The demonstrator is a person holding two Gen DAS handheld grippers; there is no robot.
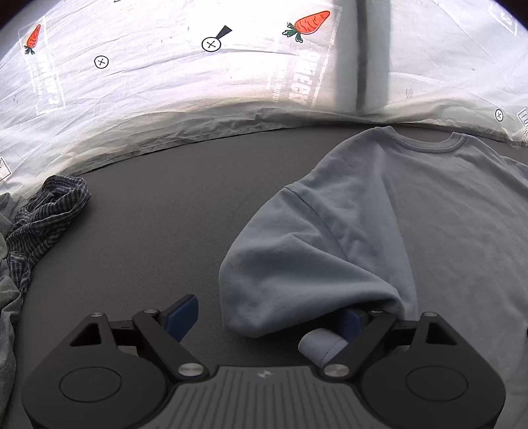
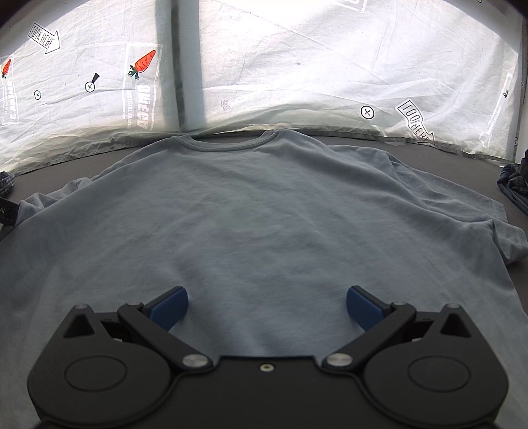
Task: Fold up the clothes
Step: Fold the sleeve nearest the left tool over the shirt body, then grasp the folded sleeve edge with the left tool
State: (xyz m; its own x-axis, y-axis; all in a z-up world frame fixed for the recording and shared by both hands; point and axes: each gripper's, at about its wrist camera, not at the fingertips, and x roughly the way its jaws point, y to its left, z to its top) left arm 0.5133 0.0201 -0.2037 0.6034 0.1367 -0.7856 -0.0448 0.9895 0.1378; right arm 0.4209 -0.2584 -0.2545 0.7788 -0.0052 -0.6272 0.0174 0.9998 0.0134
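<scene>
The shirt (image 2: 264,211) you are folding is pale blue and lies flat on the counter (image 1: 158,211), collar (image 2: 227,142) at the far side next to the sheet, its body spread wide toward you. In your left wrist view the near sleeve (image 1: 297,260) is bunched and lifted over itself, draped across the right-hand finger of your left claw (image 1: 267,316); a rolled bit of hem shows just below that finger. The left claw stands wide open, its left pad over bare counter and nothing pinched between the pads, though the cloth hangs on the one finger. Your right claw (image 2: 267,307) is also wide open, both blue pads spread above the lower middle of the shirt, gripping nothing; whether the pads touch the cloth you cannot tell. The counter is a smooth dark grey surface, bare to the left of the shirt. At its left edge in the left wrist view sits a crumpled checked cloth (image 1: 46,211), with a grey garment (image 1: 6,297) beside it. In the right wrist view another dark crumpled cloth (image 2: 514,188) lies at the right edge. Behind the counter hangs a creased white sheet (image 1: 165,85), brightly backlit, printed with carrots (image 1: 310,23), crossed circles and block lettering; a dark upright strip (image 1: 363,56) shows through it.
</scene>
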